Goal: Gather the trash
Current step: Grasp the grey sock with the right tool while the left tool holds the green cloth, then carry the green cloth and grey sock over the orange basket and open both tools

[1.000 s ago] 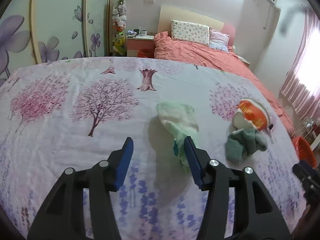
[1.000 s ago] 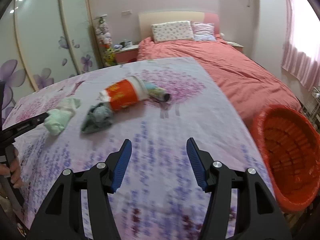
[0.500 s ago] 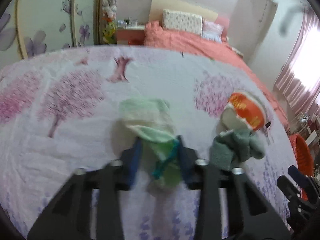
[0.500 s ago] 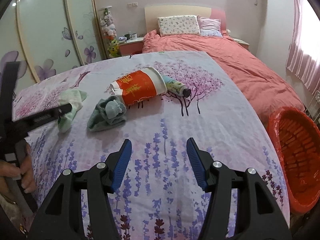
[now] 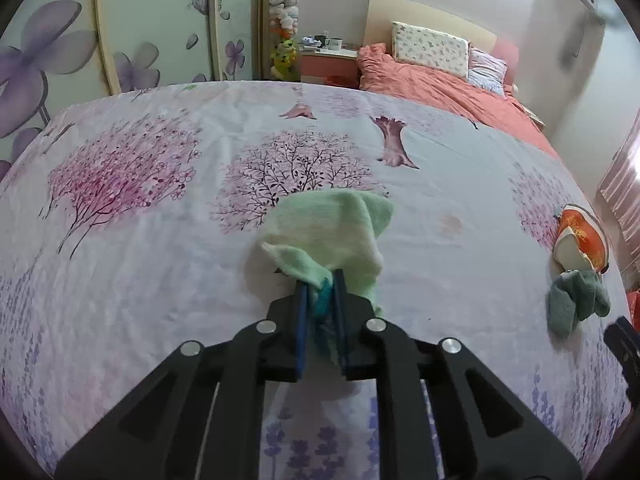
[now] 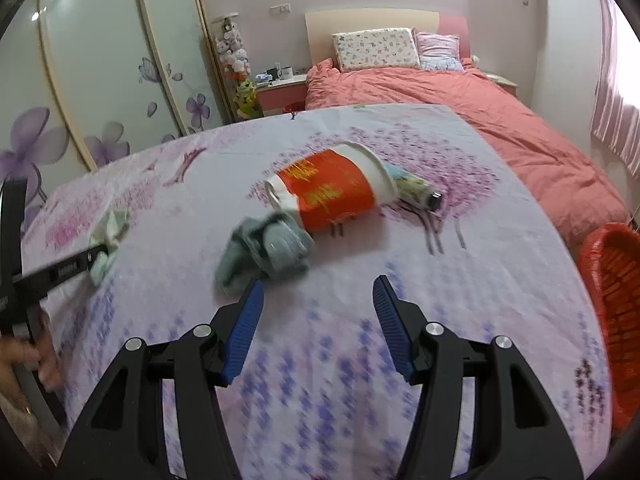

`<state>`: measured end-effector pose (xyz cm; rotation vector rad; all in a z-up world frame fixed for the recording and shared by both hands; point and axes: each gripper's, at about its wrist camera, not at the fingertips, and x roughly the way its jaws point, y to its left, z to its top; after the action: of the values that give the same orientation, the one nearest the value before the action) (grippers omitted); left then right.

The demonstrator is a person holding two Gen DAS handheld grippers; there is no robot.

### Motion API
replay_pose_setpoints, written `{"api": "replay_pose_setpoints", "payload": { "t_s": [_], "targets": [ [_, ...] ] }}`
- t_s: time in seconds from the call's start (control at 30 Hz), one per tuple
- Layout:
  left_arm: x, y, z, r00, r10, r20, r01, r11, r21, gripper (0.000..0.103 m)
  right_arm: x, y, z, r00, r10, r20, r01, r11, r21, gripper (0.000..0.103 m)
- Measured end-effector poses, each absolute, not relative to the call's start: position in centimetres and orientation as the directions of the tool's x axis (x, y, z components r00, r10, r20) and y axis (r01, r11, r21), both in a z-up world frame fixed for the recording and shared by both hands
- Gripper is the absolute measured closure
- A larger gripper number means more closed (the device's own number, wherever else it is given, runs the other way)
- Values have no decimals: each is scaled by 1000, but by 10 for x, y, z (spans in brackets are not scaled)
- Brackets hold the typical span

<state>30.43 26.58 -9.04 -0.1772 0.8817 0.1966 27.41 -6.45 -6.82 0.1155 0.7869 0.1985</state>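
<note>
My left gripper [image 5: 322, 292] is shut on a light green sock [image 5: 332, 228] that lies on the flowered sheet; it also shows in the right wrist view [image 6: 109, 236]. My right gripper [image 6: 318, 294] is open and empty, just in front of a grey-green sock bundle [image 6: 266, 252], which also shows in the left wrist view [image 5: 576, 304]. A red and white paper cup [image 6: 332, 192] lies on its side behind the bundle, also seen in the left wrist view [image 5: 580, 240]. A small patterned tube [image 6: 416, 190] lies behind the cup.
A red plastic basket [image 6: 612, 308] stands off the right edge of the covered surface. A bed with a coral quilt [image 6: 480, 112] lies beyond. A wardrobe with flower doors [image 5: 120, 40] stands at the left. A nightstand [image 5: 328, 60] is at the back.
My left gripper moved onto the light green sock and closed on it. My right gripper moved toward the grey-green sock bundle and stayed open.
</note>
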Motion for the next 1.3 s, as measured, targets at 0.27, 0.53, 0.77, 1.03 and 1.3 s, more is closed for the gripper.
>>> {"api": "replay_pose_setpoints", "payload": {
  "t_s": [0.27, 0.53, 0.77, 1.03, 1.3],
  "targets": [
    [305, 268, -91, 619, 94, -780, -239, 968, -73, 88, 300, -49, -75, 663, 216, -717, -103, 975, 198, 50],
    [305, 270, -91, 621, 87, -779, -240, 967, -84, 87, 298, -44, -84, 648, 205, -734, -103, 978, 183, 89],
    [306, 269, -91, 626, 71, -777, -222, 971, -90, 78, 263, -95, -66, 704, 195, -683, -71, 976, 206, 92],
    [313, 257, -90, 630, 42, -775, -195, 975, -106, 90, 252, -151, -65, 715, 120, -689, 36, 978, 207, 92],
    [300, 237, -68, 696, 16, -718, -133, 985, -106, 94, 241, -166, -48, 755, 121, -645, 35, 974, 224, 92]
  ]
}}
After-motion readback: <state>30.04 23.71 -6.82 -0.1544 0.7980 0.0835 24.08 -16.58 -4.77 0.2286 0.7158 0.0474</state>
